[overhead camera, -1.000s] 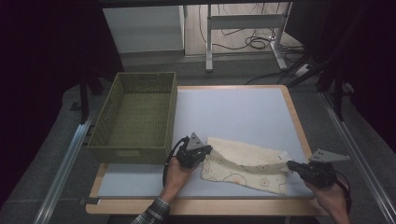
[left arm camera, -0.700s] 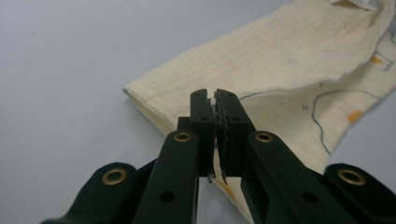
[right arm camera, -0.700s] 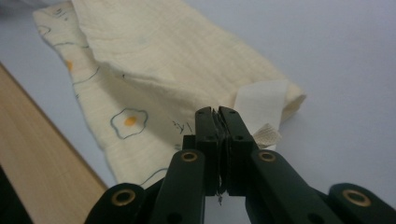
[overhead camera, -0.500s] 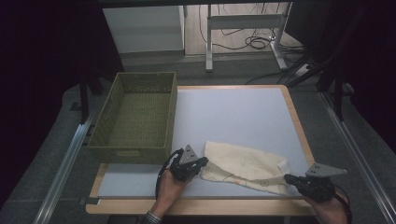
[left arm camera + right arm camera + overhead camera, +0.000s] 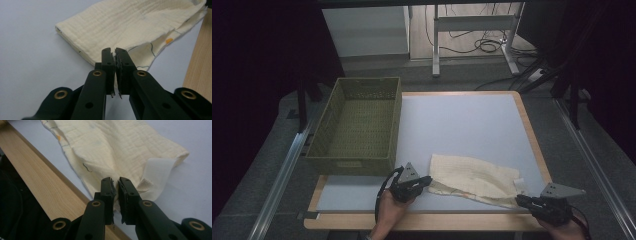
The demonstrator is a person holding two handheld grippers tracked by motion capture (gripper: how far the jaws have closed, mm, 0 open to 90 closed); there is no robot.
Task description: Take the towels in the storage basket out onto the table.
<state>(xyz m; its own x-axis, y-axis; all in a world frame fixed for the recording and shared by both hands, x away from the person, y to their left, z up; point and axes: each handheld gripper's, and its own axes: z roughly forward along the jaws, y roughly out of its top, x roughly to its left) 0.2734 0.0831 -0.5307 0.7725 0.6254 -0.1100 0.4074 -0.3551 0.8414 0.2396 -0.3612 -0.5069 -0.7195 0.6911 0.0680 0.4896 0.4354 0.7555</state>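
Observation:
A folded cream cloth [image 5: 474,177] with thin line drawings lies on the pale blue table top near the front edge. My left gripper [image 5: 428,181] is at the cloth's left corner and is shut on the cloth [image 5: 130,22]; its jaws [image 5: 114,50] pinch the edge. My right gripper [image 5: 518,199] is at the cloth's right near corner. Its jaws [image 5: 115,180] have just been opening and stand slightly apart, with the edge of the cloth [image 5: 112,145] loose between them. A white label [image 5: 157,168] sticks out of that corner.
An empty olive woven basket [image 5: 352,161] stands on the left of the table. The table's wooden rim [image 5: 422,220] runs along the front, close under both hands. Bare blue surface [image 5: 462,125] stretches behind the cloth. Desk legs and cables lie on the floor beyond.
Both hands have drawn back toward the front edge and sunk a little, bringing the cloth's near edge with them. The cloth now lies flatter on the table.

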